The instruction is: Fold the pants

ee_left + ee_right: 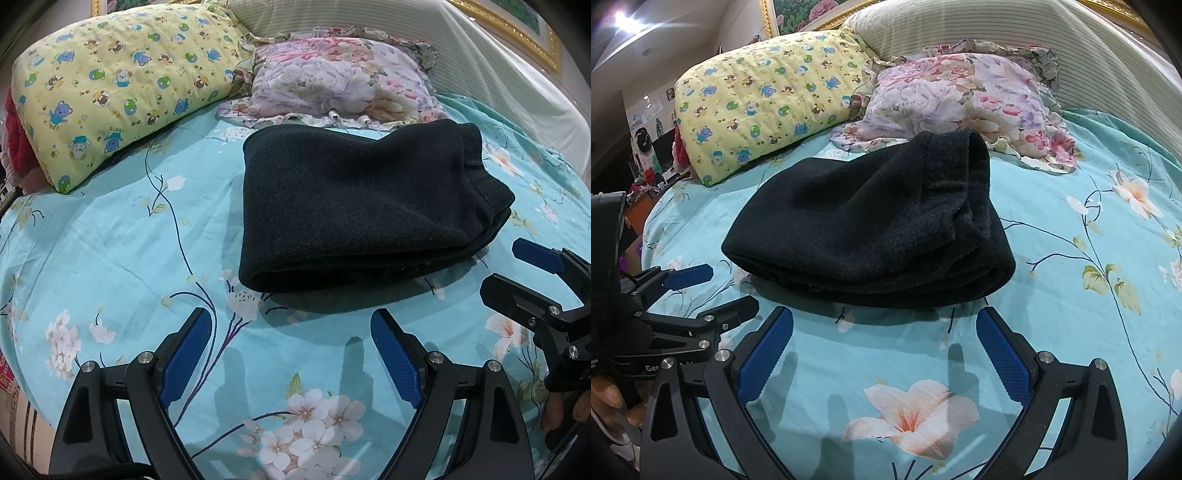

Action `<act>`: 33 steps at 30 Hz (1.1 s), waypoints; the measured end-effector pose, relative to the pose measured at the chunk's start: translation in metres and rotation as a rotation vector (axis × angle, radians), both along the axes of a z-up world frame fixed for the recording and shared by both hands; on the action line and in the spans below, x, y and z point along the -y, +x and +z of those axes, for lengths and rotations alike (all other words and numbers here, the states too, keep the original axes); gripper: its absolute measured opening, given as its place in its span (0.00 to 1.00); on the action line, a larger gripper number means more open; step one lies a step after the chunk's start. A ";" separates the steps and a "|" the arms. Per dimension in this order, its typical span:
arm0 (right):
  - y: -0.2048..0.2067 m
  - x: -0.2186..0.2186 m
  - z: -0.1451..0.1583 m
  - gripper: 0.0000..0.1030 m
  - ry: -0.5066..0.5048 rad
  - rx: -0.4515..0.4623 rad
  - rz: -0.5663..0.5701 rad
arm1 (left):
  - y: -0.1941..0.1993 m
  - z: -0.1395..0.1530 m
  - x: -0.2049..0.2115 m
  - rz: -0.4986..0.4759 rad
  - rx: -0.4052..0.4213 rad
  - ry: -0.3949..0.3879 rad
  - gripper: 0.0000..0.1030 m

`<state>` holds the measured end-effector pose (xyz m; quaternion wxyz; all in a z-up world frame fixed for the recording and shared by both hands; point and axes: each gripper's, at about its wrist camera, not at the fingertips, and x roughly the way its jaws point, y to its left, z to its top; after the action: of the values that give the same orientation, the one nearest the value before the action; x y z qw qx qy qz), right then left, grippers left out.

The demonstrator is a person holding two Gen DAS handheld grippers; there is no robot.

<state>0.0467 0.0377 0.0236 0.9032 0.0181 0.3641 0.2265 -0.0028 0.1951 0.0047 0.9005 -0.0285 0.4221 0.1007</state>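
Two grippers were seen with jaws spread wide, nothing held: left gripper [291, 354], right gripper [884, 350]. Dark knitted pants [365, 210], already folded into a thick stacked bundle, lay just ahead of both sets of blue-padded fingers [764, 358], apart from them. Folding was judged essentially done; any next move would be a last tidy or none. Turquoise flower-printed bedsheet [110, 251] was bare beside and below the tools. A yellow bear-print pillow [122, 85] and a floral ruffled pillow [340, 85] crowded the far edge.
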 end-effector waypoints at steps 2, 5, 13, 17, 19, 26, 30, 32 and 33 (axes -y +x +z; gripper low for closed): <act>0.000 0.000 0.000 0.97 0.001 0.000 0.000 | 0.000 0.000 0.000 -0.002 -0.001 -0.002 0.86; 0.000 -0.001 0.001 0.97 0.000 0.004 0.001 | 0.000 0.000 0.000 -0.004 0.000 -0.001 0.86; 0.000 -0.002 0.003 0.97 -0.001 0.012 0.000 | 0.002 0.002 0.000 -0.012 0.001 0.001 0.86; 0.000 -0.001 0.007 0.97 -0.001 0.021 0.001 | 0.003 0.003 0.000 -0.015 0.003 0.000 0.86; -0.001 -0.001 0.010 0.97 0.001 0.029 0.000 | 0.003 0.004 0.000 -0.018 0.006 0.003 0.86; -0.001 -0.001 0.014 0.97 0.002 0.040 -0.001 | 0.002 0.007 0.001 -0.019 0.012 0.005 0.86; -0.001 -0.001 0.013 0.97 0.004 0.039 0.000 | 0.002 0.007 0.001 -0.018 0.010 0.006 0.86; -0.001 -0.001 0.014 0.97 0.006 0.040 0.001 | 0.002 0.007 0.001 -0.016 0.012 0.005 0.86; -0.001 -0.002 0.013 0.97 0.005 0.039 0.001 | 0.003 0.007 0.000 -0.016 0.012 0.004 0.86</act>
<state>0.0453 0.0393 0.0371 0.9101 0.0159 0.3457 0.2281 -0.0002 0.1954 0.0118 0.9038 -0.0239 0.4168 0.0942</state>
